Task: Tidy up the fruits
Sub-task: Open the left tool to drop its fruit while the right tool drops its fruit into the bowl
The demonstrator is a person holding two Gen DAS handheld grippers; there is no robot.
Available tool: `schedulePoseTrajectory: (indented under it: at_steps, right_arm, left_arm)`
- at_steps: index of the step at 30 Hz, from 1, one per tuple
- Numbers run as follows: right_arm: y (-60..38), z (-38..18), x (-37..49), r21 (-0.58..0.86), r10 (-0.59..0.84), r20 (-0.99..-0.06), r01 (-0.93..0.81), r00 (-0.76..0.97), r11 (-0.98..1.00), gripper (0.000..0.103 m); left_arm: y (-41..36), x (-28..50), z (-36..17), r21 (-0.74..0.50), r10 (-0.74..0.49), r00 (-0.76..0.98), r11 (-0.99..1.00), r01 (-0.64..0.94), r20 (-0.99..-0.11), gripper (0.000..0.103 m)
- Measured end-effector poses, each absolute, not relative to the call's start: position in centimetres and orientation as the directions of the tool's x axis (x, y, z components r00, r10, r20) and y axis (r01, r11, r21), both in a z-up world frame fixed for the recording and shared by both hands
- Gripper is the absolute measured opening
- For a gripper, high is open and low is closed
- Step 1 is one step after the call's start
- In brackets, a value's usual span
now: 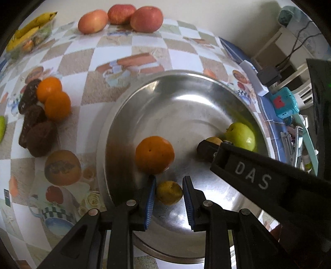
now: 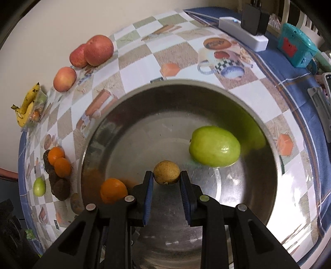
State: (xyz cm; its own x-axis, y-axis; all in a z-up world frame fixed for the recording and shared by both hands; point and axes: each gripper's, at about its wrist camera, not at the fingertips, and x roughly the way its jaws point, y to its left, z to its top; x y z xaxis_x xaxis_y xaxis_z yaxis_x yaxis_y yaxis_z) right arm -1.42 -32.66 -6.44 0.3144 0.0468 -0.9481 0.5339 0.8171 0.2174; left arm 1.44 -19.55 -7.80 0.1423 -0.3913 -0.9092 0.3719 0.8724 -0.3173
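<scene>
A steel bowl [image 1: 186, 87] [image 2: 144, 111] holds an orange [image 1: 154, 154] [image 2: 113, 190], a green apple [image 1: 241, 136] [image 2: 215, 146] and small yellow-brown fruits. My left gripper [image 1: 168, 193] stands around one small yellow fruit [image 1: 169, 192] low in the bowl, jaws touching its sides. My right gripper [image 2: 166, 173] is shut on another small yellow-brown fruit [image 2: 166, 172] over the bowl; its finger [image 1: 209, 149] reaches in from the right in the left wrist view.
On the checkered tablecloth: three red apples [image 1: 120, 17] [image 2: 91, 51] at the back, bananas [image 1: 31, 29] [image 2: 26, 105], two oranges [image 1: 53, 99] [image 2: 60, 162] beside dark brown fruits [image 1: 37, 132] [image 2: 60, 188], a small green fruit [image 2: 39, 187]. A white power strip [image 2: 242, 33] and teal box [image 2: 295, 45] at the right.
</scene>
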Motion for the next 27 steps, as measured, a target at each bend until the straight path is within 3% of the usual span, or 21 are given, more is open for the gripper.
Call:
schedulePoseTrajectory:
  at_steps: [15, 18, 27]
  right_arm:
    - [-33.1, -6.8, -1.6, 0.222, 0.049, -0.948, 0.545, 0.314, 0.808, 0.028]
    - [-33.1, -6.3, -1.5, 0.222, 0.039, -0.945, 0.551, 0.325, 0.804, 0.038]
    - [-33.4, -3.4, -2.1, 0.235, -0.009, -0.915, 0.552, 0.402, 0.800, 0.039]
  left_arm:
    - [-19.2, 1.8, -7.8, -0.355, -0.417, 0.123, 0.868, 0.346, -0.900, 0.030]
    - [-19.0, 1.9, -7.6, -0.378, -0.435, 0.106, 0.859, 0.345, -0.894, 0.030]
    - [-18.1, 2.0, -4.8, -0.425, -0.502, 0.146, 0.829, 0.363, -0.853, 0.033]
